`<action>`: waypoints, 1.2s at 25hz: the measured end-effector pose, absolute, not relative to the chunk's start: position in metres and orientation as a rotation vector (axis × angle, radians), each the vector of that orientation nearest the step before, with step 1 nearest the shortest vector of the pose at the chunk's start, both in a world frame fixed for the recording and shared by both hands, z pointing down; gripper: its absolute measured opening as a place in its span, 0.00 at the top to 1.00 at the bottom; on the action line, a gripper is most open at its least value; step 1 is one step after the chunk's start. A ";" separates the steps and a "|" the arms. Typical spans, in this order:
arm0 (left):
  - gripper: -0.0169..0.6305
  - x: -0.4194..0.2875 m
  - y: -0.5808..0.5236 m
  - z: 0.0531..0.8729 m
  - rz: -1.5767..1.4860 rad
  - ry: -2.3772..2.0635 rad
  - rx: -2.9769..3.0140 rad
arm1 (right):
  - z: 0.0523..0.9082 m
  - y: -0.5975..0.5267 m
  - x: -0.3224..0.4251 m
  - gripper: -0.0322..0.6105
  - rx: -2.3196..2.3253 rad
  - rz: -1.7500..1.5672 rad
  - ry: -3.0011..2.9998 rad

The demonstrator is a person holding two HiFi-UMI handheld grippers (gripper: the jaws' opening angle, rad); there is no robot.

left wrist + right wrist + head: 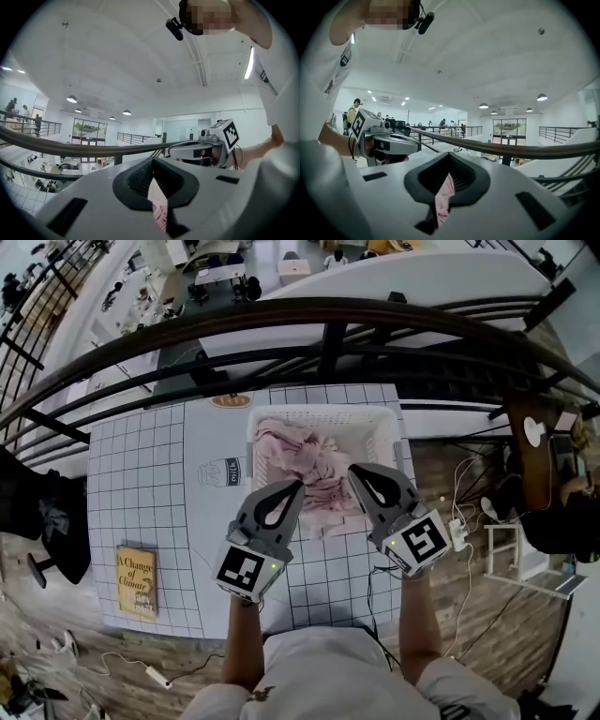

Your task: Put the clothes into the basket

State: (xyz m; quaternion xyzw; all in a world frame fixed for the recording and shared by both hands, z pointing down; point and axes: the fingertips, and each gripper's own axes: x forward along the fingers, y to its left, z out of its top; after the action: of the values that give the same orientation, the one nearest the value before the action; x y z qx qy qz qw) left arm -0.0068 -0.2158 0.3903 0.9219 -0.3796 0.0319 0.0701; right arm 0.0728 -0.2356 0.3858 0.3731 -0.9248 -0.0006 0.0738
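The left gripper and the right gripper are each clenching a pinch of the pink garment, which is hanging over the white basket at its near edge, so they are needing to carry it deeper together, hem clearing the rim, before releasing

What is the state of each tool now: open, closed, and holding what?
Left tool: closed on pink cloth.
Right tool: closed on pink cloth.

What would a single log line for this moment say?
left gripper: shut on pink cloth | right gripper: shut on pink cloth | basket: pink clothes inside
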 end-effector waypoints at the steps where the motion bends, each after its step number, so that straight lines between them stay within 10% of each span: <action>1: 0.97 -0.007 -0.213 0.387 0.090 -1.140 2.776 | 0.383 -0.232 0.074 0.93 1.130 0.004 -2.784; 30: 0.97 0.000 -0.191 0.376 0.047 -1.140 2.813 | 0.381 -0.197 0.090 0.93 1.203 0.066 -2.837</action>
State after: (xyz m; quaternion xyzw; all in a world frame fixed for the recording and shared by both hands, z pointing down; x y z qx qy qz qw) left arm 0.0004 -0.1906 0.3761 0.9253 -0.3752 0.0155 0.0530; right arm 0.0903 -0.1975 0.3812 0.3902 -0.9200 0.0214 0.0297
